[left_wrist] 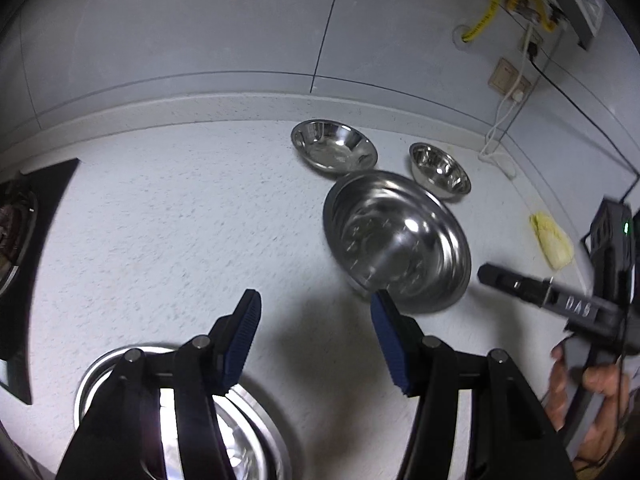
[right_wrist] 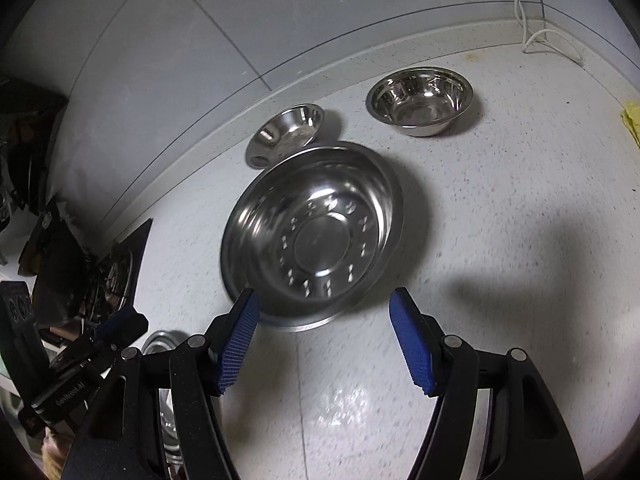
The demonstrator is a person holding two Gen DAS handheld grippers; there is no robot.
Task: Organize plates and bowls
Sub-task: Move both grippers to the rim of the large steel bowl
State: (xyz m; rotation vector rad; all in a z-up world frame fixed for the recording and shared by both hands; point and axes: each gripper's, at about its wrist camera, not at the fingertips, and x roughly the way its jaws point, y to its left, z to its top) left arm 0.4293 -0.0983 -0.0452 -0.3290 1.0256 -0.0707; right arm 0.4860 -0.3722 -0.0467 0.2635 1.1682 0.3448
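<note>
Left gripper: the left gripper [left_wrist: 316, 316], black with blue ribbed pads, stands well open and grips nothing; bare counter shows between its fingers.
Right gripper: the right gripper [right_wrist: 324, 312] is likewise spread wide and empty; a hand [left_wrist: 588, 392] holds its handle, seen at the right edge of the left wrist view.
Large bowl: the large, shallow stainless steel bowl with a stamped pattern around its flat base [right_wrist: 316, 236] rests on the counter just ahead of the right gripper's fingertips. Its near rim lies close to the left pad, not between the pads. In the left wrist view the same bowl [left_wrist: 400, 240] sits ahead and to the right, its near rim behind the right pad's tip.
Near dish: a round stainless steel dish [left_wrist: 260, 432] lies under the left gripper's left finger, at the counter's near side, largely hidden.
Back bowls: a small flared steel bowl [right_wrist: 286, 132] sits just behind the large bowl, by the raised back edge; a deeper round steel bowl [right_wrist: 420, 100] stands apart to its right.
Contents: all the bowls that show their insides are empty.
Counter: the white speckled counter [right_wrist: 500, 240] lies open to the right of the large bowl; a yellow cloth [left_wrist: 552, 244] lies near the right edge, a black hob [left_wrist: 36, 240] at the left.
Wall: grey tiles [left_wrist: 200, 32] rise behind the back edge.
</note>
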